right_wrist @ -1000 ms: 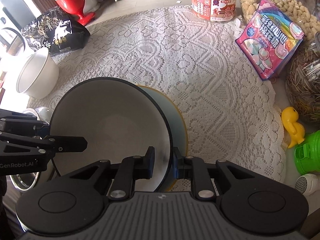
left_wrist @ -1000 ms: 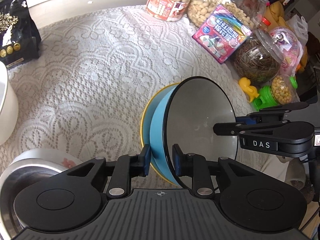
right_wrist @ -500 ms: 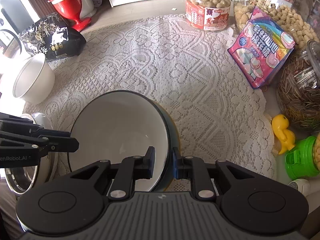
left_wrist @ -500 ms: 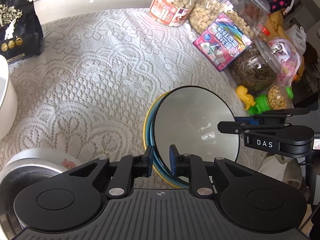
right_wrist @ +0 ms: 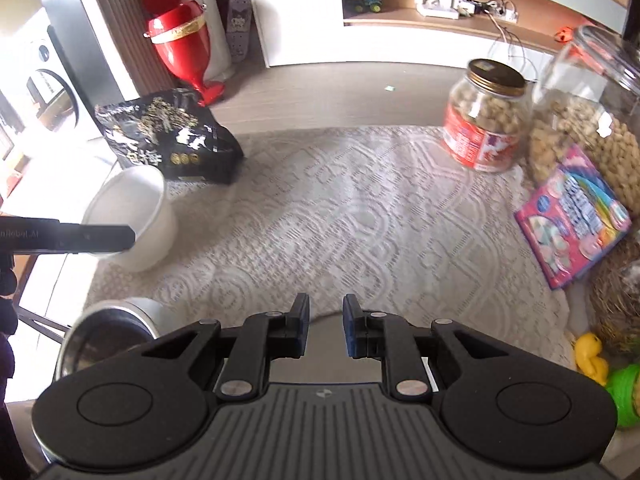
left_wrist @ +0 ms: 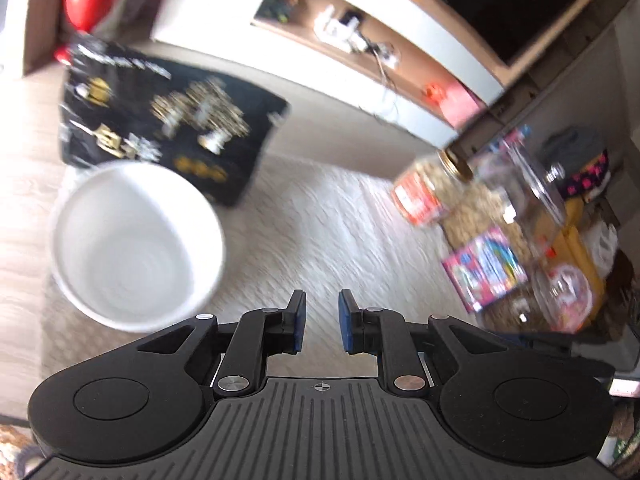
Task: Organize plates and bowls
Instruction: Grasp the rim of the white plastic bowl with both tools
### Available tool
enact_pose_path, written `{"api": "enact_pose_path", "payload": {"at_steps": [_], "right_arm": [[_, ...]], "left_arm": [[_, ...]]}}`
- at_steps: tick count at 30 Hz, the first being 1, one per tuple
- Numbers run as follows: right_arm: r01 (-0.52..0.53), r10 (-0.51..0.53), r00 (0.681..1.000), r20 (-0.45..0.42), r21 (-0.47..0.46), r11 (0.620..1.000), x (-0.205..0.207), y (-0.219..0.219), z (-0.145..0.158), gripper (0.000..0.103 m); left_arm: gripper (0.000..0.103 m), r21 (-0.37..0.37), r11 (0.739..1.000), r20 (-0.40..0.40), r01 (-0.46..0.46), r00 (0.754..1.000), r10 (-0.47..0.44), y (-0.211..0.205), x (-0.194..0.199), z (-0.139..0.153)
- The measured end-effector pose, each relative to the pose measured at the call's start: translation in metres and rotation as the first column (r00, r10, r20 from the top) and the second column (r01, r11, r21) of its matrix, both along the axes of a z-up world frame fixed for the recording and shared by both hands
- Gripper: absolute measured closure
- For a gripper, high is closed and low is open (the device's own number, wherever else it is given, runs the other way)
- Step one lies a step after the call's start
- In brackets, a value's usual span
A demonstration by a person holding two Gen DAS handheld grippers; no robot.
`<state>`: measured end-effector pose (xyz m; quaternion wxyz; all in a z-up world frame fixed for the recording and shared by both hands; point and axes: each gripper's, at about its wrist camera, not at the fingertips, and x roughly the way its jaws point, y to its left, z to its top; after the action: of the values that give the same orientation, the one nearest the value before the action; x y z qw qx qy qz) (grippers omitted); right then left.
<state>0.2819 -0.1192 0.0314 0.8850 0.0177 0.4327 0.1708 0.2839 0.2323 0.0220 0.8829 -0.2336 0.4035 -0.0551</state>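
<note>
Both grippers are no longer clamping the grey bowl's rim, as they were half a second ago; each is now lifted off and looking farther across the lace tablecloth (right_wrist: 360, 216).

Left gripper (left_wrist: 319, 322): jaws are standing narrowly apart, nothing between the blue pads; view is blurring with motion. It is pointing over the cloth just right of the white bowl (left_wrist: 136, 244), which is sitting at the cloth's left edge, just in front of the black snack bag (left_wrist: 168, 120).

Right gripper (right_wrist: 326, 326): jaws are standing narrowly apart, gripping nothing. Only a grey sliver of the grey bowl (right_wrist: 324, 320) is showing just beneath its fingertips.

Steel bowl (right_wrist: 108, 340): is resting at the near left.

Peanut jar (right_wrist: 486, 120), pink candy packet (right_wrist: 572, 216): are lining the right side.
</note>
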Motion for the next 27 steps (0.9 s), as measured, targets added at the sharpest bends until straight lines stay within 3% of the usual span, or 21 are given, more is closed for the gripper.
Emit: {"api": "enact_pose_path", "payload": {"at_steps": [2, 4, 7, 10, 16, 23, 27], "right_arm": [[-0.031, 0.031, 0.999, -0.009, 0.028, 0.999, 0.013, 0.027, -0.002, 0.085], [-0.056, 0.057, 0.998, -0.017, 0.056, 0.997, 0.027, 0.053, -0.005, 0.085], [-0.080, 0.085, 0.995, -0.045, 0.110, 0.991, 0.051, 0.091, -0.014, 0.082], [-0.087, 0.099, 0.992, -0.081, 0.146, 0.985, 0.072, 0.120, -0.025, 0.078], [-0.081, 0.100, 0.988, -0.121, 0.147, 0.986, 0.097, 0.158, -0.046, 0.078], [-0.061, 0.100, 0.982, -0.160, 0.233, 0.971, 0.109, 0.161, -0.063, 0.077], [-0.076, 0.121, 0.973, -0.199, 0.220, 0.973, 0.110, 0.167, -0.074, 0.077]], "left_arm": [[0.084, 0.086, 0.989, 0.043, -0.121, 0.992, 0.117, 0.027, -0.006, 0.008], [0.084, 0.147, 0.961, 0.058, -0.233, 0.972, 0.226, 0.051, -0.009, 0.010], [0.084, 0.162, 0.937, 0.061, -0.309, 0.951, 0.303, 0.075, -0.005, 0.004], [0.084, 0.184, 0.930, 0.025, -0.319, 0.947, 0.320, 0.088, 0.007, -0.008], [0.084, 0.325, 0.892, -0.014, -0.315, 0.941, 0.337, 0.096, 0.029, -0.026], [0.084, 0.345, 0.893, -0.078, -0.291, 0.939, 0.336, 0.099, 0.041, -0.046], [0.083, 0.337, 0.906, -0.123, -0.255, 0.943, 0.310, 0.095, 0.047, -0.057]]}}
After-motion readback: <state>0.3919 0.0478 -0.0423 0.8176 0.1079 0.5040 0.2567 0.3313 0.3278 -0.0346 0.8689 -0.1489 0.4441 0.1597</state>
